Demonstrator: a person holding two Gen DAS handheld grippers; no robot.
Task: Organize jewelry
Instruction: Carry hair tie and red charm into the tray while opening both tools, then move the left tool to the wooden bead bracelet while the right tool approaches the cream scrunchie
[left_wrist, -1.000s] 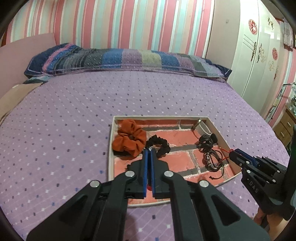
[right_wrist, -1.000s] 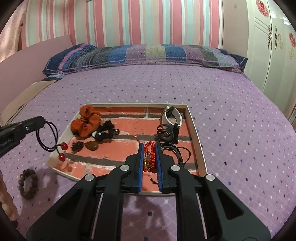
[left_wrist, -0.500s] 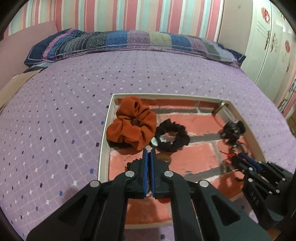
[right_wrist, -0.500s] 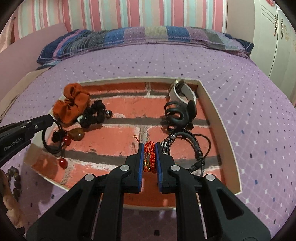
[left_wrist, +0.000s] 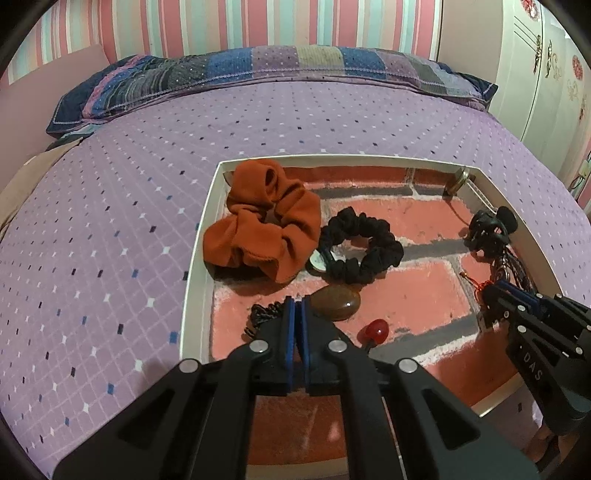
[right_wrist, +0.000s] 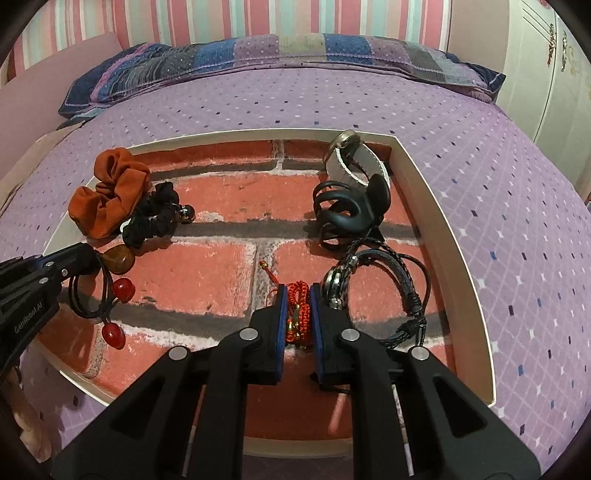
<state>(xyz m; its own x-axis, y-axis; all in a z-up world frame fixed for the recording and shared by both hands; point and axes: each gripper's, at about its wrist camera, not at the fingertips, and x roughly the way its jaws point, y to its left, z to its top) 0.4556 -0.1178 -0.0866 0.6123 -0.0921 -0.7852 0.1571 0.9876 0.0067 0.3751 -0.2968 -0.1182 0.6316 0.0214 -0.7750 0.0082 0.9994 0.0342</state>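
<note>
Over tray (right_wrist: 439, 206), low | red bead bracelet (right_wrist: 299, 314) clamped in right gripper (right_wrist: 298, 310), now down near brick-print floor, beside black cord bracelets (right_wrist: 388, 280) | cherry hair tie (right_wrist: 110, 291) pinched in left gripper (left_wrist: 296, 314), likewise lowered since a second ago | placement judged imminent | cord at left pads hidden; contact with floor unclear

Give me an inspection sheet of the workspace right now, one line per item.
Surface: purple dotted bedspread; shallow tray with brick-pattern floor on it.
Job's things: orange scrunchie, black scrunchie, brown stone pendant, black claw clip, white watch, black braided bracelets, all in the tray.
Clutter: nothing seen.
Grippers: left hand-held gripper shut on a black cord with red beads; right hand-held gripper shut on a red beaded bracelet.
Cables: nothing seen.
Surroundings: striped wall, patchwork pillow, white wardrobe.
</note>
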